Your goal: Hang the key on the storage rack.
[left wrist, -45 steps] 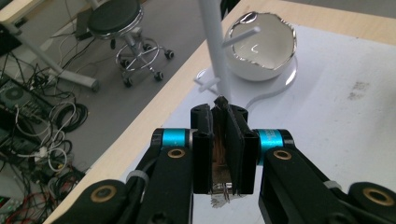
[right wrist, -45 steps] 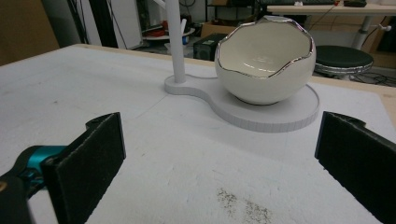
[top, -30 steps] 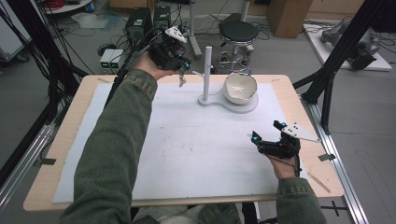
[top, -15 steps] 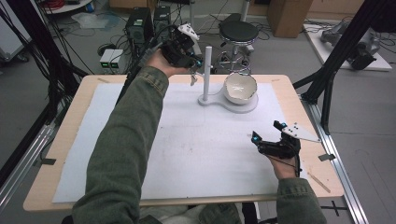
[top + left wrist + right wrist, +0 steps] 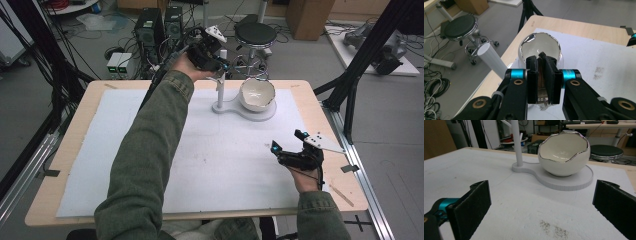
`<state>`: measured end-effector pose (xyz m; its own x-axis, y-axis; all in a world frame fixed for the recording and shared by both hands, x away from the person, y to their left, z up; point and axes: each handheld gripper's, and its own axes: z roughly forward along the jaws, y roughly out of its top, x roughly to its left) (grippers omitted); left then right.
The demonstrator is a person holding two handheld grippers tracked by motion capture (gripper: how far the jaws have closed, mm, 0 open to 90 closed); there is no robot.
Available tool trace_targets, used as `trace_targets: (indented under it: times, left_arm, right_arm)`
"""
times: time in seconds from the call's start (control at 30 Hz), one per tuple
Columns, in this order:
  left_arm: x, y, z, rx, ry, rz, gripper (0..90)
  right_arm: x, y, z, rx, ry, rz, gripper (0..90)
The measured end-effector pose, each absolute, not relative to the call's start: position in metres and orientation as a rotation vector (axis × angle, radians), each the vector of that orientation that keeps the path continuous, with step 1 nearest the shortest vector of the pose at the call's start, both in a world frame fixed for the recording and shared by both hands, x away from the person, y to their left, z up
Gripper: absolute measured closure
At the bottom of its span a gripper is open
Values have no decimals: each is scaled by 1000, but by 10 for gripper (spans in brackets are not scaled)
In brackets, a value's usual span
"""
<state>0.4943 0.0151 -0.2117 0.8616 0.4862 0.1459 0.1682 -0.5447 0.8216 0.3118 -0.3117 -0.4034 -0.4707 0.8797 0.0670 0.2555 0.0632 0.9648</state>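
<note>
High view: the left gripper is held up at about twelve o'clock on the table, at the top of the white post that rises from a flat white stand. A white egg-shaped bowl with a silver rim sits on the stand, just at three o'clock of the post. The right gripper rests low at about four o'clock on the white mat, well apart from the stand.

Left gripper view: the jaws are pressed nearly together on a small metal ring, whose wire loop shows at six o'clock below the pads. The bowl lies at twelve o'clock just past the fingertips, and the post's top stands at ten o'clock, apart from them.

Right gripper view: the pads are spread wide and hold nothing. The bowl and its stand lie between them at twelve to one o'clock, farther off on the mat, with the post at eleven o'clock.
</note>
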Motion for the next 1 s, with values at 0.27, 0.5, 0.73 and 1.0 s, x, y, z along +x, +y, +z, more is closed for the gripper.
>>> trace_targets:
  times: [0.27, 0.5, 0.73, 1.0]
  left_arm:
    - [500, 6, -214, 2088, 463, 442, 835]
    - [509, 3, -221, 2062, 499, 481, 836]
    - [519, 5, -224, 2003, 540, 485, 836]
    - [521, 3, -228, 2014, 543, 518, 836]
  right_arm:
    - [312, -311, -403, 1113, 1793, 1422, 6]
    - [311, -311, -403, 1114, 1793, 1422, 6]
    - [312, -311, -403, 1109, 1800, 1417, 6]
    - [311, -312, -403, 1105, 1798, 1416, 7]
